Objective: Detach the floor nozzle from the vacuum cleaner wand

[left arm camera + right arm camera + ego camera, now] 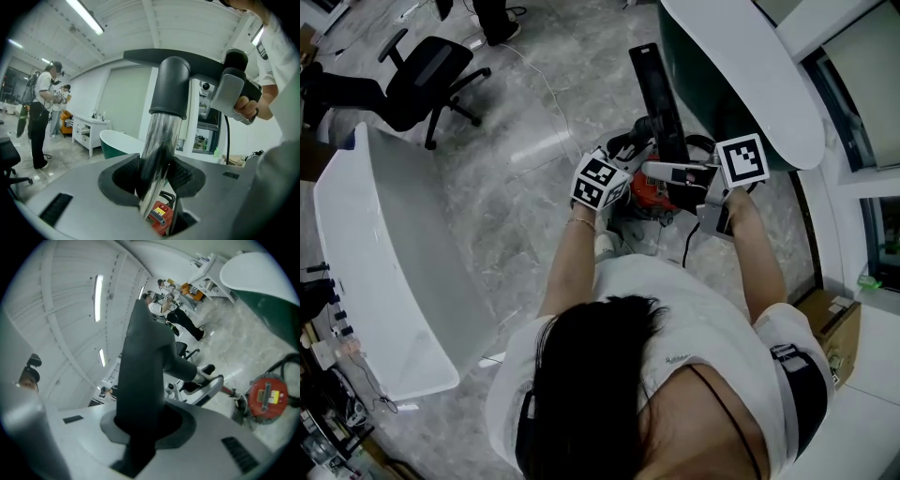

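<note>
Above the grey floor (pixel 525 187), in front of the person's chest, the nozzle (pixel 654 80) is held up on the end of the wand (pixel 159 154). The nozzle is a long, flat, matt black bar. A dark grey round collar (pixel 171 84) comes off its underside and sits over the top of the shiny chrome wand, so the two are still joined.

The left gripper (pixel 154 180) has its jaws closed on the chrome wand, just below the collar. The right gripper (pixel 140 427) has its jaws drawn narrow and clamped on the black nozzle, near one end of the bar. The two grippers are near each other, with the collar between them.

Under the wand sits the red vacuum body (pixel 266 398) on the floor, with black cable (pixel 686 248) looping beside it. A tub (pixel 741 56), white-rimmed and green outside, stands just beyond the nozzle. A large white curved fixture (pixel 384 262) lies to the person's left, and a black office chair (pixel 427 75) stands beyond it. In the left gripper view, people (pixel 40 108) stand far off near a white cabinet (pixel 89 131).
</note>
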